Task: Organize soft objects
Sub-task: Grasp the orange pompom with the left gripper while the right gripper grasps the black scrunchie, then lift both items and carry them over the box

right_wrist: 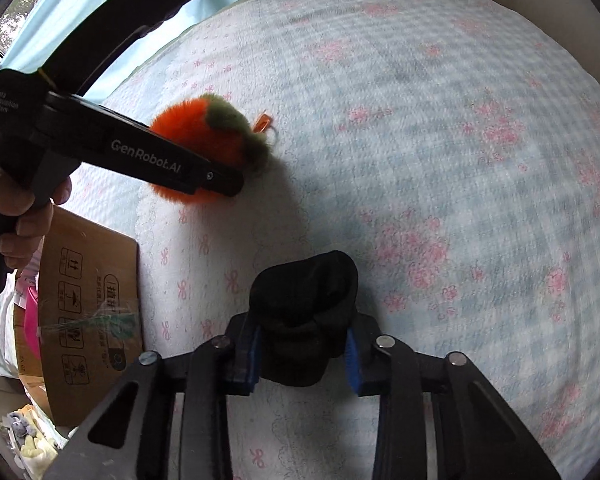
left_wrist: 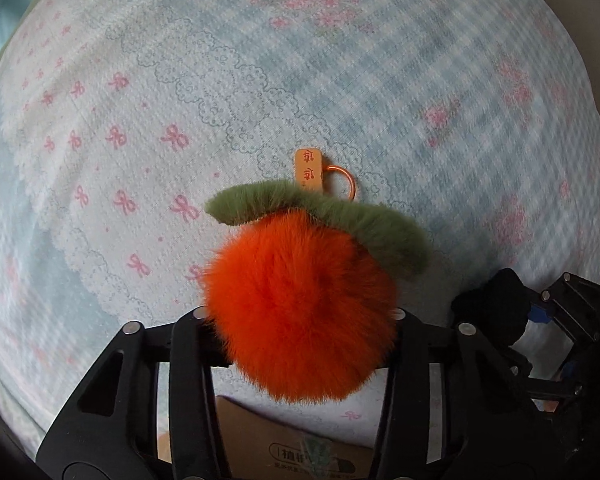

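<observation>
Spreading under both cameras is a bedspread [left_wrist: 340, 80] of thin, crinkled cotton: pale blue-and-white gingham with pink flower clusters on one part, white with small pink bows on the other, the two joined by a printed lace-like scalloped border. It lies on what looks like a bed, though the fisheye bends its edges too much to be sure. At the bed's side stands a brown cardboard box [right_wrist: 92, 312] printed with handling symbols and taped across, and beyond it is a light blue curtain [right_wrist: 100, 20] at a window.

The left claw [left_wrist: 300, 316] points down at the bedspread, its black fingers closed in against a round, fluffy orange pom-pom [left_wrist: 300, 312] resting on the cloth. A floppy green fur leaf [left_wrist: 320, 216] caps it, and a small orange tag [left_wrist: 309, 172] and ring lie flat above. A hand [right_wrist: 16, 200] grips the claw's black handle.

The right claw [right_wrist: 302, 350], with blue pads [right_wrist: 352, 356], presses on both sides of a black bundle of soft knit fabric [right_wrist: 304, 304], lumpy and rolled, which sits on the white bow-print part near the box, well apart from the pom-pom.
</observation>
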Action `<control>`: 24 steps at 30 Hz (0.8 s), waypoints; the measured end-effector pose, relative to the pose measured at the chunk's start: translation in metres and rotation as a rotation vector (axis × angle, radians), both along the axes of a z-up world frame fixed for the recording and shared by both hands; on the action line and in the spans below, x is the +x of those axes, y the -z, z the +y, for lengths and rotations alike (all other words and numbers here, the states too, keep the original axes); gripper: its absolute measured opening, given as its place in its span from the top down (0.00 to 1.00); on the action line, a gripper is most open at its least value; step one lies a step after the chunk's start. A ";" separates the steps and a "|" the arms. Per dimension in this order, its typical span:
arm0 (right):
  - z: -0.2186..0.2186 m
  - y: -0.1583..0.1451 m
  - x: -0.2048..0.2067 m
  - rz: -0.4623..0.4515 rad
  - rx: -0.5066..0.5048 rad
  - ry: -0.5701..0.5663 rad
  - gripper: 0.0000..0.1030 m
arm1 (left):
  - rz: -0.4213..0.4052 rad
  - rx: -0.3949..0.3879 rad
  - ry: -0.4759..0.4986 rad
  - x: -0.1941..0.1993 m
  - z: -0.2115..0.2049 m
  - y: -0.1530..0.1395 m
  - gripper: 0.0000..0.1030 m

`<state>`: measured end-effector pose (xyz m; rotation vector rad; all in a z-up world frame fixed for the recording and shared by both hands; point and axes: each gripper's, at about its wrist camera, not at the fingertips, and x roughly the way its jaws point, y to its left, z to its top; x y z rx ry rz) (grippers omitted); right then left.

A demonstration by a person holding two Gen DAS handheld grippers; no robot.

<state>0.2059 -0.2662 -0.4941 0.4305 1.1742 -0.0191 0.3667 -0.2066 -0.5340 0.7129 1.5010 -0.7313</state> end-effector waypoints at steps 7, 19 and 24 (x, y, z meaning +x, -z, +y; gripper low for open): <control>-0.005 -0.006 -0.003 -0.005 0.002 0.010 0.79 | -0.016 -0.039 0.015 0.003 -0.012 -0.014 0.69; -0.018 -0.038 -0.007 -0.068 -0.026 0.034 0.83 | -0.080 -0.128 -0.021 0.012 -0.007 -0.071 0.70; -0.021 -0.067 -0.008 -0.100 -0.049 0.034 0.83 | -0.108 -0.169 -0.063 0.007 0.014 -0.106 0.70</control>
